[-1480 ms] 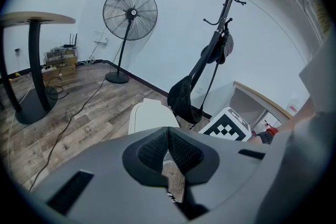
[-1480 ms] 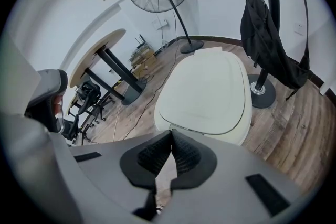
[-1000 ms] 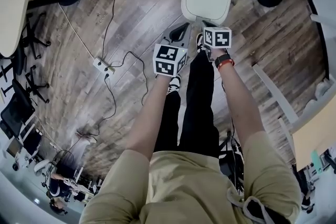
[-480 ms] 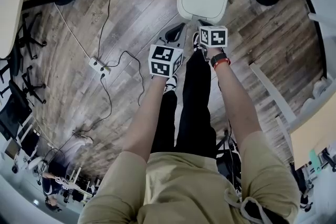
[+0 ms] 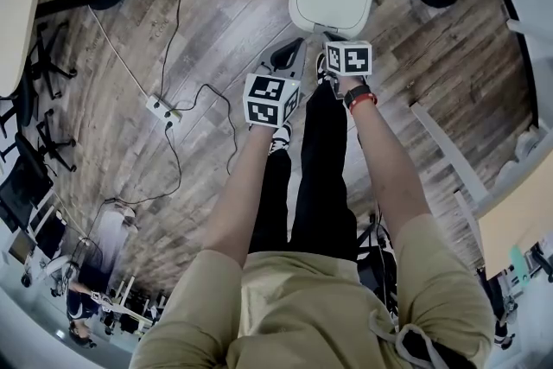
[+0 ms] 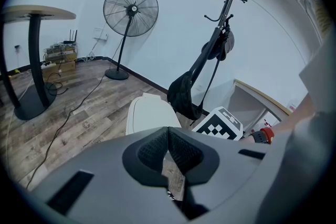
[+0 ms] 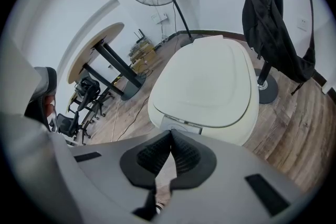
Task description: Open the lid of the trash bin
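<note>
Now | trash bin lid point(image 7: 207, 81) down | left claw point(image 6: 168, 131), right claw point(image 7: 170, 134) pressed together, empty

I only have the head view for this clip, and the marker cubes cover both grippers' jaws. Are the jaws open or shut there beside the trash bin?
Observer: Both are shut. The right gripper has its jaws pressed together with nothing between them, and so does the left gripper.
Reviewer: From above I can't tell whether the lid is lifted.
Observer: It isn't. The lid lies flat and closed on the trash bin.
Reviewer: What is the right one aimed at?
Observer: A small pale panel at the bin's front edge, just beyond the jaw tips. I can't tell whether they touch it.
</note>
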A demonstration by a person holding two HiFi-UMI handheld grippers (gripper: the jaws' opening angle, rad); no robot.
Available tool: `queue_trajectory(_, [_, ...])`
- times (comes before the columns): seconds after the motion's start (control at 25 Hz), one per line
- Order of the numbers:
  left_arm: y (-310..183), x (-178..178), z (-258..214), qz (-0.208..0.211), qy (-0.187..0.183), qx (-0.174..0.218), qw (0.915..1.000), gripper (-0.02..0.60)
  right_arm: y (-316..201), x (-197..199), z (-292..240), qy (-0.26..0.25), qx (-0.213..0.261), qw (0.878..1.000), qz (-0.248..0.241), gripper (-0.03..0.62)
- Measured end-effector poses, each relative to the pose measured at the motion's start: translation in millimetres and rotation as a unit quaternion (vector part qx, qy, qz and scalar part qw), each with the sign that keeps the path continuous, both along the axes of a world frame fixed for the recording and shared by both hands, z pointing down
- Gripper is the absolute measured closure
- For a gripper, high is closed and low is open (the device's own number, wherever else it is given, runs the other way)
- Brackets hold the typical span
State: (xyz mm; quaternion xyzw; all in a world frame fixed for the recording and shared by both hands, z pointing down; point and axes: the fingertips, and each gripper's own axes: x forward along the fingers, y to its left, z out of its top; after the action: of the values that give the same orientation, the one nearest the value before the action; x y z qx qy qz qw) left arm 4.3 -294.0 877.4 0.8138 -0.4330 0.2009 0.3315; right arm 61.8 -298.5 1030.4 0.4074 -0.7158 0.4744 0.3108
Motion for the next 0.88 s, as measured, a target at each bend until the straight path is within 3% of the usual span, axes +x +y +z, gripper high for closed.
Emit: queue_trajectory(0.88, [11,-4,-1,-0.012,-0.009,-0.003,0.9999,0.558,3,3,1,-0.011,-0.008,1.0,-0.003,0.583])
